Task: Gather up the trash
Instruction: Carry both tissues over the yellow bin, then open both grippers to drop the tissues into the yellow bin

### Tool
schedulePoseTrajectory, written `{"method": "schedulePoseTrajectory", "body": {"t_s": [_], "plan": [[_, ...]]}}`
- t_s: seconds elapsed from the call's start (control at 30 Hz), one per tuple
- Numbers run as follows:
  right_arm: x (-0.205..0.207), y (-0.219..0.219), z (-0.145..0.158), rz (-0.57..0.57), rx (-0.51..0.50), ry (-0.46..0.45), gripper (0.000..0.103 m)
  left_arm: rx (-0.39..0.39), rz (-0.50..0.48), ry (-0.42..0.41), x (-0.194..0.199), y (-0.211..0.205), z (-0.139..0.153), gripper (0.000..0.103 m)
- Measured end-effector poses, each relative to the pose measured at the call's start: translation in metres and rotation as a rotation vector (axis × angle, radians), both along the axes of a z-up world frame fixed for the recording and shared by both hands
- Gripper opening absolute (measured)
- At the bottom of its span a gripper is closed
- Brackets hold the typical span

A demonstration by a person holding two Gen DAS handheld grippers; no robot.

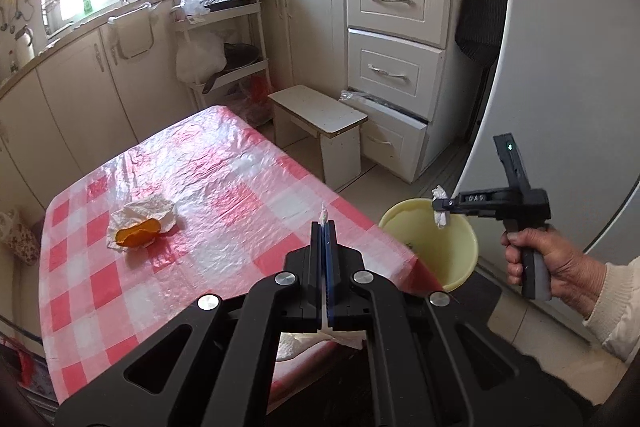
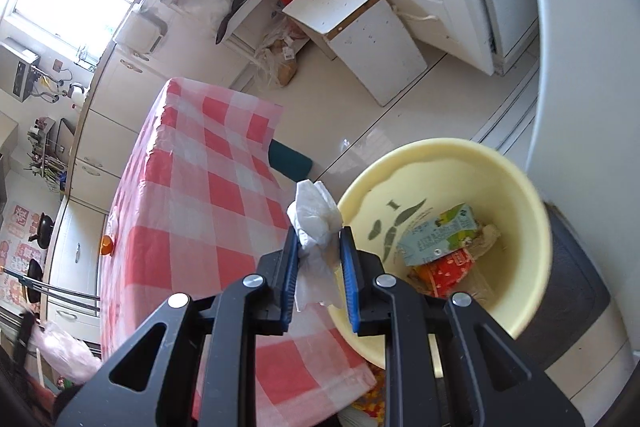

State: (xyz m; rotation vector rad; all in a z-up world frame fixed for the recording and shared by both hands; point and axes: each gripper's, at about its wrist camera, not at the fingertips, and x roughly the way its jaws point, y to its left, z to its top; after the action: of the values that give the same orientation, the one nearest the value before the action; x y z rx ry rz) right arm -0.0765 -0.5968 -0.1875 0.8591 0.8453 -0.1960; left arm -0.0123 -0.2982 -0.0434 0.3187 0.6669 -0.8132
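My left gripper (image 1: 323, 225) is shut on a thin white napkin (image 1: 323, 215): a bit pokes out past the tips and more hangs below the jaws, above the red-checked table (image 1: 224, 187). An orange peel (image 1: 138, 237) lies on crumpled paper (image 1: 140, 211) at the table's left. Held by a hand (image 1: 552, 259), my right gripper (image 1: 438, 205) is shut on a crumpled white tissue (image 2: 316, 219) at the near rim of the yellow bin (image 2: 520, 187). In the right wrist view that gripper (image 2: 320, 239) hovers between table edge and bin. The bin holds a drink carton (image 2: 436, 239) and a red wrapper (image 2: 444, 269).
The bin stands on the floor off the table's right corner, beside a white fridge (image 1: 580, 67). A white stool (image 1: 316, 111) and a half-open bottom drawer (image 1: 392, 123) lie beyond. Cabinets and a shelf cart (image 1: 224, 39) line the far wall.
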Motion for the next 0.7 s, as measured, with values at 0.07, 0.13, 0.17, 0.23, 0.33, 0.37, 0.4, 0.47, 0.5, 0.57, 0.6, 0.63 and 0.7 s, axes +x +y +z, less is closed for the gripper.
{"method": "schedulePoseTrajectory", "body": {"t_s": [0.07, 0.13, 0.17, 0.23, 0.33, 0.37, 0.4, 0.47, 0.5, 0.57, 0.6, 0.63, 0.7], "plan": [[-0.008, -0.001, 0.004, -0.004, -0.017, -0.009, 0.022, -0.041, -0.021, 0.027, 0.002, -0.006, 0.010, 0.002], [-0.016, -0.002, 0.008, -0.010, -0.036, -0.018, 0.022, -0.079, -0.040, 0.052, 0.005, -0.012, 0.021, 0.002], [-0.020, -0.002, 0.009, -0.013, -0.045, -0.021, 0.022, -0.100, -0.050, 0.071, 0.007, -0.016, 0.025, 0.002], [-0.028, -0.003, 0.010, -0.018, -0.054, -0.026, 0.022, -0.141, -0.069, 0.115, 0.011, -0.023, 0.031, 0.002], [-0.036, -0.005, 0.009, -0.027, -0.060, -0.032, 0.022, -0.181, -0.090, 0.169, 0.013, -0.038, 0.034, 0.002], [-0.038, -0.006, 0.008, -0.032, -0.057, -0.033, 0.022, -0.182, -0.095, 0.175, 0.013, -0.044, 0.033, 0.002], [-0.040, -0.008, 0.006, -0.039, -0.052, -0.034, 0.022, -0.182, -0.105, 0.186, 0.013, -0.054, 0.031, 0.002], [-0.044, -0.011, 0.003, -0.051, -0.042, -0.038, 0.022, -0.182, -0.123, 0.212, 0.014, -0.072, 0.026, 0.002], [-0.046, -0.012, 0.002, -0.055, -0.039, -0.041, 0.022, -0.180, -0.132, 0.227, 0.014, -0.082, 0.022, 0.002], [-0.049, -0.014, -0.001, -0.064, -0.031, -0.048, 0.022, -0.172, -0.144, 0.251, 0.016, -0.100, 0.014, 0.002], [-0.050, -0.015, -0.002, -0.068, -0.028, -0.051, 0.022, -0.167, -0.150, 0.261, 0.015, -0.108, 0.010, 0.002], [-0.051, -0.016, -0.002, -0.071, -0.027, -0.053, 0.022, -0.157, -0.155, 0.273, 0.016, -0.120, 0.005, 0.002], [-0.052, -0.019, -0.005, -0.079, -0.022, -0.059, 0.023, -0.139, -0.161, 0.302, 0.018, -0.140, -0.005, 0.002]]}}
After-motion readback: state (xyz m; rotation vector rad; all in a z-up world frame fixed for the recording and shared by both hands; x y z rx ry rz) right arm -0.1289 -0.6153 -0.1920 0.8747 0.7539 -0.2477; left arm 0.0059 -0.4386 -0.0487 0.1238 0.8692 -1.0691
